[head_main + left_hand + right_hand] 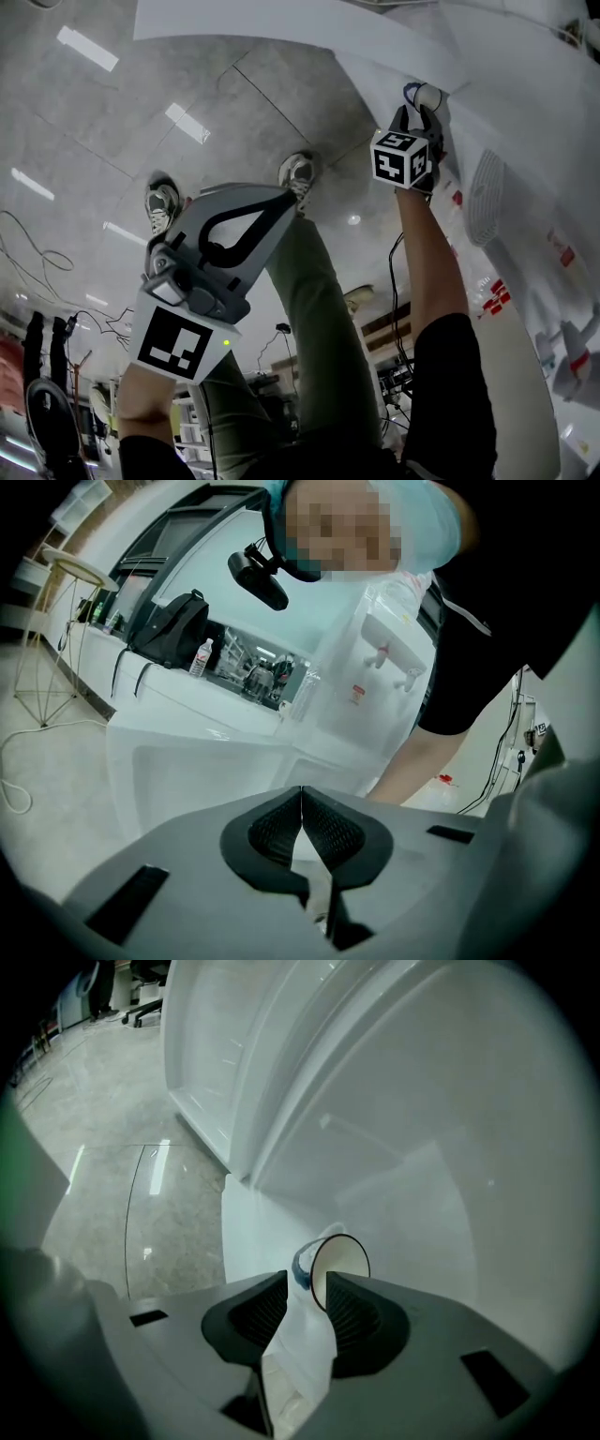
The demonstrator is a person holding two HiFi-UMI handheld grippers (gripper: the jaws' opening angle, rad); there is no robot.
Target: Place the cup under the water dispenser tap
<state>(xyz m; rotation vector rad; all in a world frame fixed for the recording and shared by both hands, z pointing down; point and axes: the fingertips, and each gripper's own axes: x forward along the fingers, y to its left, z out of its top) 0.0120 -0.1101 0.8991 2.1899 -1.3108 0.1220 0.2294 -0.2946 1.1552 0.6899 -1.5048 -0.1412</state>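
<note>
Right gripper point(307, 1283): jaws clamped on paper cup point(339, 1262), held close to the water dispenser point(370, 682) and its white body. Left gripper point(301, 794): jaws together, empty, well apart from dispenser. Glossy grey tiled floor point(187, 84) around dispenser.

Pinched out of sight between pads of right gripper point(307, 1283), own view: lower body of cup point(339, 1262). Only rim and blue-edged upper wall clear.

Head view: cup point(428, 95) mostly covered by right gripper point(418, 111), just sliver of rim past fingertips.

Left gripper view: water dispenser point(375, 667) upper part behind person's head, lower right side behind forearm point(422, 761). Red label point(356, 694) too small to read. Bottle point(198, 656) on far counter too small for detail.
</note>
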